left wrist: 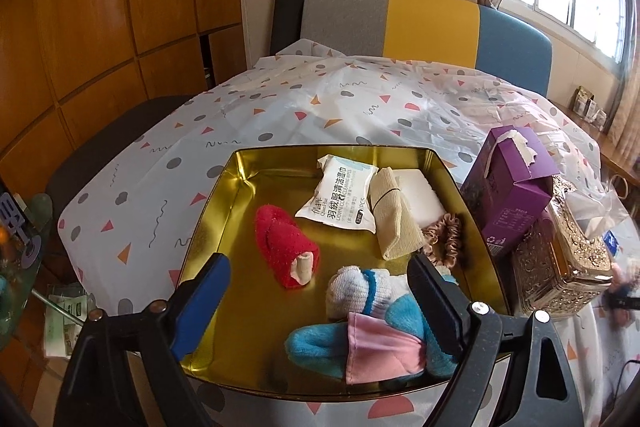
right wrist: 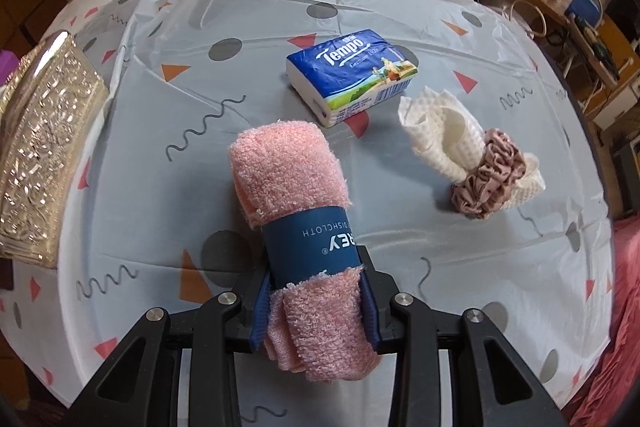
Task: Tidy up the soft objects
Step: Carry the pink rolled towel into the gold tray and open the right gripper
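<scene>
A gold tin tray [left wrist: 224,211] holds a red rolled cloth [left wrist: 286,247], a white wipes packet [left wrist: 340,197], a beige rolled cloth [left wrist: 394,215], a brown scrunchie [left wrist: 450,239] and a blue, pink and white bundle [left wrist: 360,331]. My left gripper [left wrist: 320,301] hangs open above the bundle, touching nothing. In the right wrist view my right gripper [right wrist: 316,311] is shut on a pink rolled dishcloth [right wrist: 288,171] with a blue paper band. A blue Tempo tissue pack [right wrist: 352,75] and a white waffle cloth [right wrist: 444,131] ringed by a mauve scrunchie [right wrist: 486,179] lie on the tablecloth beyond.
A purple tissue box [left wrist: 508,187] and an ornate gold tissue box [left wrist: 560,259] stand right of the tray; the gold box [right wrist: 44,155] sits left of my right gripper. A grey, yellow and blue chair back [left wrist: 428,23] rises behind the table.
</scene>
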Demonstrator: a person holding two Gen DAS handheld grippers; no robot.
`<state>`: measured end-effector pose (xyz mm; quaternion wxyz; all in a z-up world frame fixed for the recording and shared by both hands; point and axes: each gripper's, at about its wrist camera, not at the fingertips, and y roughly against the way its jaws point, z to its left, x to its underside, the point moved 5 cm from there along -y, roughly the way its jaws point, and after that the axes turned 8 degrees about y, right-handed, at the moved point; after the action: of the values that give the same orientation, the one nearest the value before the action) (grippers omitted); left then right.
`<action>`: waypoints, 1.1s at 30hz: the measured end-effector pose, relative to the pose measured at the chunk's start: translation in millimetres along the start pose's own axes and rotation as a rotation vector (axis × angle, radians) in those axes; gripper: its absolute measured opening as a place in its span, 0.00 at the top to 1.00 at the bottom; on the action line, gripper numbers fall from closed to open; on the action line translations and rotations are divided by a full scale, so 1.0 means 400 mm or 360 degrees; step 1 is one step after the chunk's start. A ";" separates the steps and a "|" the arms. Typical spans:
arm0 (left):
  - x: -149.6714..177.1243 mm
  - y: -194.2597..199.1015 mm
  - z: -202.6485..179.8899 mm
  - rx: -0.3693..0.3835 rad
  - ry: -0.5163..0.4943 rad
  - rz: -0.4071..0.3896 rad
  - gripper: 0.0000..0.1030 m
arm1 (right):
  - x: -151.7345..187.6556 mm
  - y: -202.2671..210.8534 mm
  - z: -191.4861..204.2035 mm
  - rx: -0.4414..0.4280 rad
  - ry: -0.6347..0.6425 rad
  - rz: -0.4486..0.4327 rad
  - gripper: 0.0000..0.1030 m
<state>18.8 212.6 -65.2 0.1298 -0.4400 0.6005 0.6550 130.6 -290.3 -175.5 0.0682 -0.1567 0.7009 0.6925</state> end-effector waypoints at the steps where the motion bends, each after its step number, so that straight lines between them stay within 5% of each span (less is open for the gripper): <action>1: 0.000 -0.001 0.002 0.0003 0.0003 0.0003 0.12 | -0.001 0.002 0.001 -0.0038 -0.0041 -0.0004 0.66; 9: 0.001 0.001 0.012 0.0004 0.0010 -0.0011 0.11 | -0.036 0.085 -0.011 -0.0312 -0.0324 -0.0219 0.67; 16: 0.004 -0.001 0.014 0.0014 0.0013 -0.0001 0.11 | -0.119 0.240 0.044 -0.0386 -0.0273 -0.0506 0.67; 26: 0.001 0.000 0.030 0.0002 0.0027 -0.0015 0.10 | -0.236 0.542 0.406 -0.0607 0.0387 -0.0934 0.67; 33: -0.003 0.001 0.072 -0.0021 0.0068 -0.0019 0.10 | -0.223 0.572 0.757 -0.0728 0.0941 -0.0888 0.67</action>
<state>7.0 238.9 -67.2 0.1179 -0.4584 0.5962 0.6485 105.8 19.4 60.0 0.0128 -0.5408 0.4507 0.7101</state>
